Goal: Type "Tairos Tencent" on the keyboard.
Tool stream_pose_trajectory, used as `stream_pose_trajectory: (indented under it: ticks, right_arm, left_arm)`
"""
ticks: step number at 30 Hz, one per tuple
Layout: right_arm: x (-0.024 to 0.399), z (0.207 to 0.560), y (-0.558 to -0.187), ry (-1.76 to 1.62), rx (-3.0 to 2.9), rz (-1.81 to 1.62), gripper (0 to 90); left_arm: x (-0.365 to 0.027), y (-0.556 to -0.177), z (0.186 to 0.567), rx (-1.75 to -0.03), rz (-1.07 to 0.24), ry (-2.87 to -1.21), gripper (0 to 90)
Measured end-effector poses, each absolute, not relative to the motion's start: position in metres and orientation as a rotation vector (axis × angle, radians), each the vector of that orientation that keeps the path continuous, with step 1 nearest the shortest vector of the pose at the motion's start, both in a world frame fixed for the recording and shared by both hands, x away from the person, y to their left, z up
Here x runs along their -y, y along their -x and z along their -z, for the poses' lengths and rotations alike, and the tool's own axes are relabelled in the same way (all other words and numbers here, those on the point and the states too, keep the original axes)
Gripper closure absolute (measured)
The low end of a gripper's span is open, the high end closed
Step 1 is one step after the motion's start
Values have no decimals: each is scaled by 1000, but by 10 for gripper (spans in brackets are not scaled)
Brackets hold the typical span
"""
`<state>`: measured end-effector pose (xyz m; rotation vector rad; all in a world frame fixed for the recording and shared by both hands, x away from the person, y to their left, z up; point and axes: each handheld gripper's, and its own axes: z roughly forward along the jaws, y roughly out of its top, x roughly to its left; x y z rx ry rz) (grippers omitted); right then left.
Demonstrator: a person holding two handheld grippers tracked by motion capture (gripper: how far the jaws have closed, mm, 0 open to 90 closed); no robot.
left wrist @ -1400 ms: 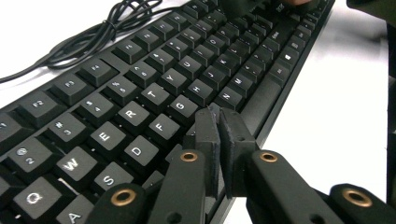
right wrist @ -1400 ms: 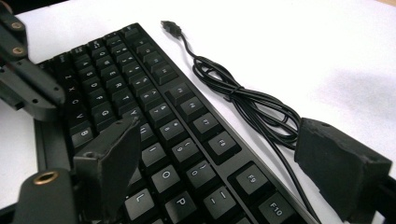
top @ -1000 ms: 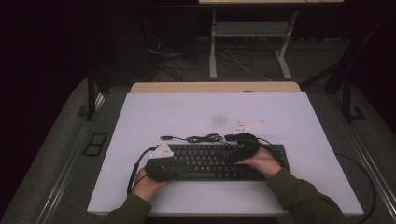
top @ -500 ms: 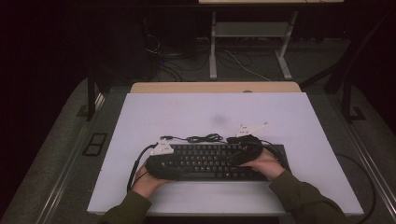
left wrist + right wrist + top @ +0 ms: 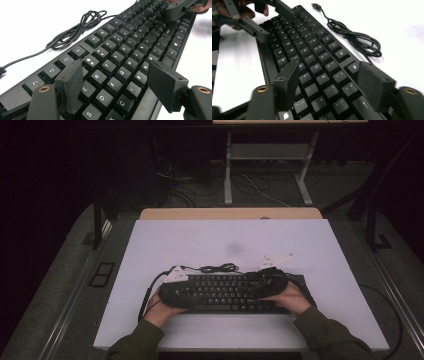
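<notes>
High view: black keyboard (image 5: pixel 227 293) sits at lower centre of the white table (image 5: pixel 320 240), long side parallel to the near edge, its cable (image 5: pixel 217 268) bunched just behind it. Left gripper (image 5: pixel 176 292) is over the keyboard's left end, right gripper (image 5: pixel 267 282) over the right end, one hand per end, which looks like a setup for a two-ended lift or shift.

Left gripper view: jaws part open and have just been opening; the keyboard runs between them, one pad (image 5: pixel 71 83) low over the E/3 keys, the other (image 5: pixel 165 86) off the front edge by B. No clamp visible.

Right gripper view: jaws have just been closing, medium gap, straddling the keyboard's width; pads look clear of it, though contact is hard to judge.
</notes>
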<state>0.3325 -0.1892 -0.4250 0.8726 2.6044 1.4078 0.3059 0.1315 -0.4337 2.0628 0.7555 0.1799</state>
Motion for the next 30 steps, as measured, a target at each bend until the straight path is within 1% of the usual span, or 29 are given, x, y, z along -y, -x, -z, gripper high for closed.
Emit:
stream_pose_trajectory:
  ticks: [19,25,30]
  right_arm:
    - [206,427,-317,-824,-2681,-1374,806]
    - [210,431,-313,-807,-2715,-1332,888]
    - [212,432,-310,-798,-2724,-1309,896]
  left_arm:
    - [-119,-321,433,-719,-183,-2071,259]
    - [-115,-325,433,-710,-183,-2076,255]
    - [-112,-327,433,-701,-188,-2075,255]
